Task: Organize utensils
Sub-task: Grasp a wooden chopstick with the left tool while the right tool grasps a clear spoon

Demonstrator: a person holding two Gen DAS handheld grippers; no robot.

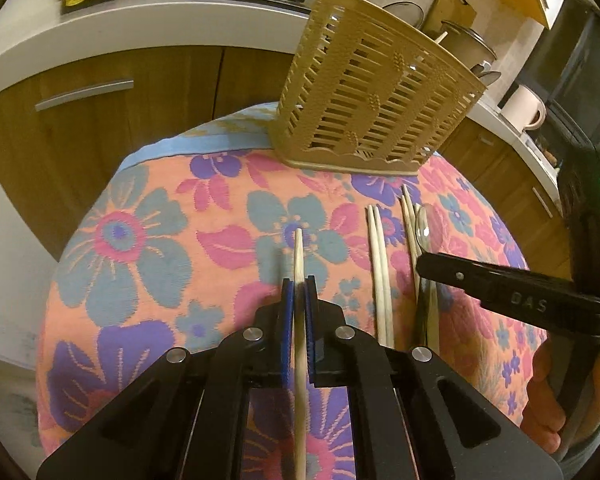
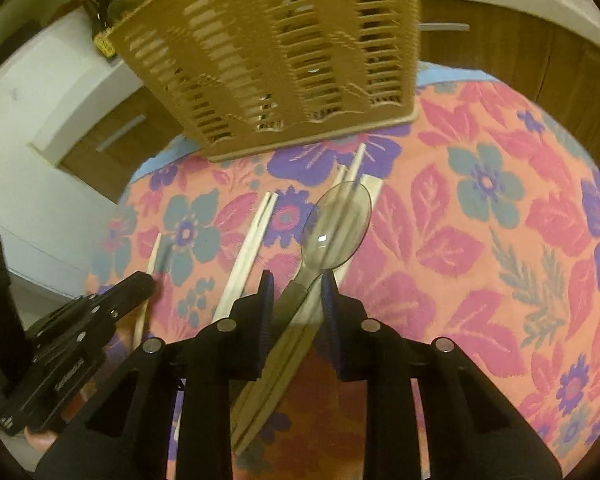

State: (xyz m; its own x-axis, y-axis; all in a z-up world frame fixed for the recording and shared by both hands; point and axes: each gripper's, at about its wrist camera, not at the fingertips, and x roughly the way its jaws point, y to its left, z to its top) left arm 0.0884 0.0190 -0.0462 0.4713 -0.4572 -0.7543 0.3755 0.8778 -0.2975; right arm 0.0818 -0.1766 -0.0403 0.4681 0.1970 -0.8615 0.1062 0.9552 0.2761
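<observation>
**Chopstick and spoon in the fingers, holder at the far edge**

Where the flowered orange, pink and blue tablecloth (image 1: pixel 148 248) covers the table, the left gripper (image 1: pixel 299 288) has its blue-padded fingers (image 1: pixel 287 300) clamped on a single pale wooden chopstick (image 1: pixel 299 252), which runs lengthwise between the pads with its tip poking out ahead; the right gripper (image 2: pixel 298 284) has its fingers (image 2: pixel 266 300) drawn in around the neck of a clear plastic spoon (image 2: pixel 336 224), whose bowl lies ahead of the tips, and whether both pads press on the handle I cannot tell; between the two grippers a pair of wooden chopsticks (image 1: pixel 378 264) lies side by side on the cloth, and further pale chopsticks (image 2: pixel 354 168) lie under and beside the spoon; the tan slatted plastic utensil holder (image 1: pixel 380 92) stands upright beyond all of them at the far edge of the table, apart from both grippers; the spoon's handle is hidden behind the right fingers, the rear of the held chopstick runs out of view under the left gripper, and the holder's inside is too blurred to read in the right wrist view.
</observation>
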